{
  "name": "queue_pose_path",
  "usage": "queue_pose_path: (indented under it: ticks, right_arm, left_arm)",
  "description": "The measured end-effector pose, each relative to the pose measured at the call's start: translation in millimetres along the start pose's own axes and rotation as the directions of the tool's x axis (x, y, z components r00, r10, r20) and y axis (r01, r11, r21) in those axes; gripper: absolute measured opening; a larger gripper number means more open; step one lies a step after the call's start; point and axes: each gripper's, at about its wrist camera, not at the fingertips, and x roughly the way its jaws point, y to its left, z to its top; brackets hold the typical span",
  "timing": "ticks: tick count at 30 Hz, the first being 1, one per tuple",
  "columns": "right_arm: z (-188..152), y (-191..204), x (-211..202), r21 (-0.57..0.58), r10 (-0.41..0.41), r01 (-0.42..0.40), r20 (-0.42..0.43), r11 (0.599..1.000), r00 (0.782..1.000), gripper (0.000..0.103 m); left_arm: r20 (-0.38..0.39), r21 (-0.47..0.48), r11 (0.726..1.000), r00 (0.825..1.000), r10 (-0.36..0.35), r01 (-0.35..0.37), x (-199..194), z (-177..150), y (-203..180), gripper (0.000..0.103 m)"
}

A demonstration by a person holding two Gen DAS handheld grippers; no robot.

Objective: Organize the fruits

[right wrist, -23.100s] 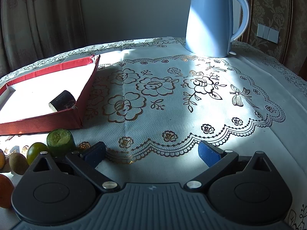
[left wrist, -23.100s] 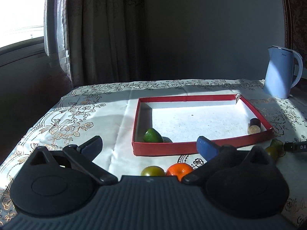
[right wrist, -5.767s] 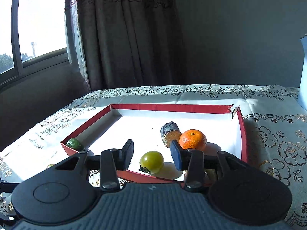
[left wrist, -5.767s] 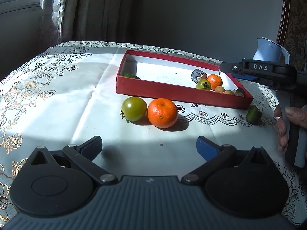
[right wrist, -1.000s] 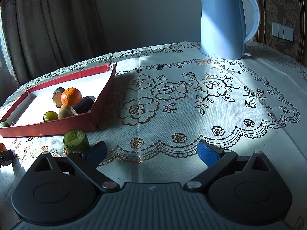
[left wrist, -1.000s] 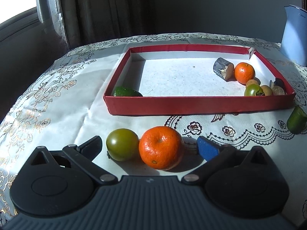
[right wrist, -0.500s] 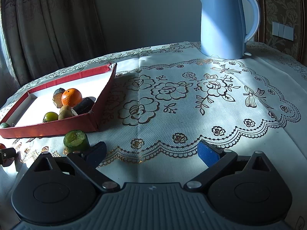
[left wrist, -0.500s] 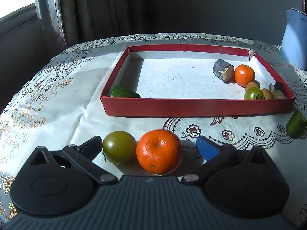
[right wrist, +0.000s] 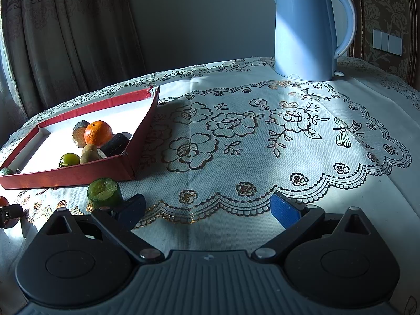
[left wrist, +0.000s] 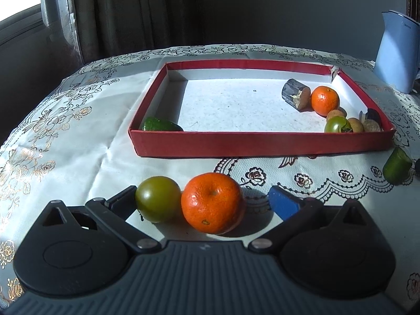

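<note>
The left gripper (left wrist: 202,197), jaws apart, brackets the round orange tangerine (left wrist: 212,202) and green tomato (left wrist: 158,199) before the shallow red cardboard tray (left wrist: 262,143), so closing on 1 fruit seems next.

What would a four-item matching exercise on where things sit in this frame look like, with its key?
Things:
1. large orange
2. small orange
3. avocado
4. cut green piece

Places:
A. inside the red box, near left corner
B. on the cloth outside the box's near right corner
C. between the open left gripper fingers
D. inside the box, right side

Pairs: 1-C, 2-D, 3-A, 4-B
</note>
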Motion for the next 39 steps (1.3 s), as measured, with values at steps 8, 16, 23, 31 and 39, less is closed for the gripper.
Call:
queue_pose_path:
  ticks: [8, 16, 23, 31, 39]
  right_arm:
    - [0, 0, 0, 0.000, 0.000, 0.000, 0.000, 1.000, 1.000, 0.102]
    - [0, 0, 0, 0.001, 0.001, -0.001, 0.000, 1.000, 1.000, 0.102]
    - [0, 3, 1, -0.007, -0.001, 0.001, -0.004, 1.000, 1.000, 0.103]
    - [1, 1, 1, -0.003, 0.006, -0.006, -0.003, 1.000, 1.000, 0.103]
    - [1, 1, 1, -0.002, 0.007, -0.007, -0.003, 1.000, 1.000, 0.103]
  left_arm:
    - [-0.001, -0.005, 0.999, 0.999, -0.045, 0.045, -1, -2, 4, 0.103]
    - [0.016, -0.028, 0.993, 0.994, -0.112, 0.113, -3, -3, 10, 0.103]
    - [-0.003, 0.086, 0.988, 0.992, -0.129, 0.129, -4, -5, -11, 0.103]
    - [0.013, 0.067, 0.984, 0.986, -0.165, 0.164, -8, -8, -4, 0.103]
    - [0.039, 0.059, 0.985, 0.985, -0.167, 0.164, -20, -15, 6, 0.103]
